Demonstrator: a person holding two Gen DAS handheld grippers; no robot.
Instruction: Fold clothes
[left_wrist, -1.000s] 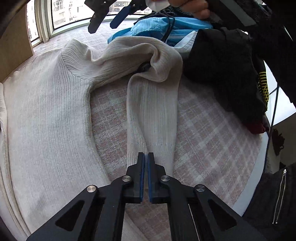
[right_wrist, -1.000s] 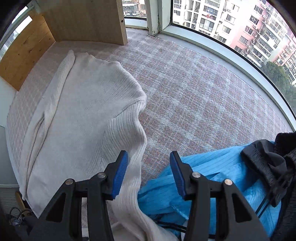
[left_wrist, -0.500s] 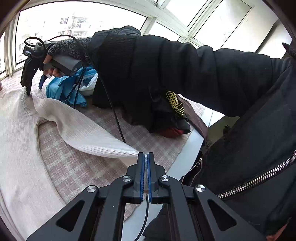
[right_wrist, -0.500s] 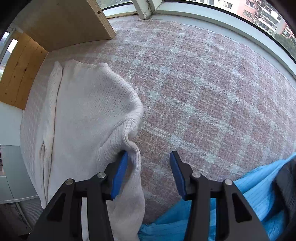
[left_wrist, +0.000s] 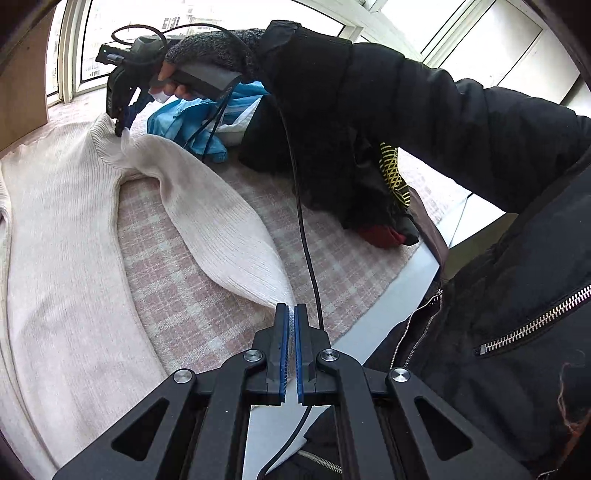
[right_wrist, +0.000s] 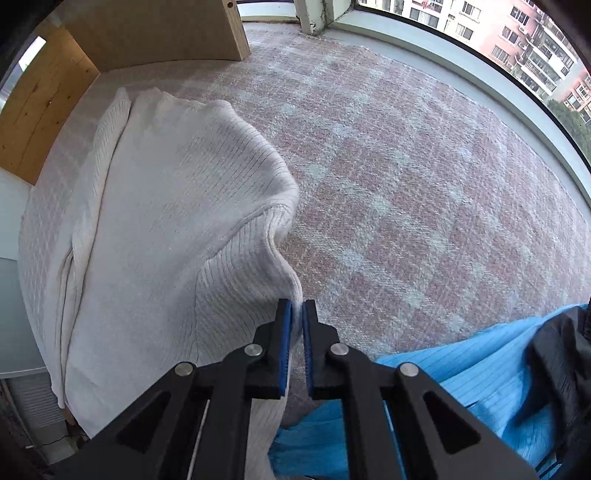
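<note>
The cream sweater (left_wrist: 62, 236) lies spread on our pink plaid cover (left_wrist: 177, 280), one sleeve (left_wrist: 218, 225) stretched toward us. Our left gripper (left_wrist: 291, 314) is clenched on the sleeve's cuff end. Our right gripper (right_wrist: 296, 310) has just been closing and now pinches a ridge of knit at the shoulder (a gloved hand (left_wrist: 207, 55) carries it). Blue cloth (right_wrist: 461, 369) and dark clothes (left_wrist: 332, 177) lie piled just beside.
</note>
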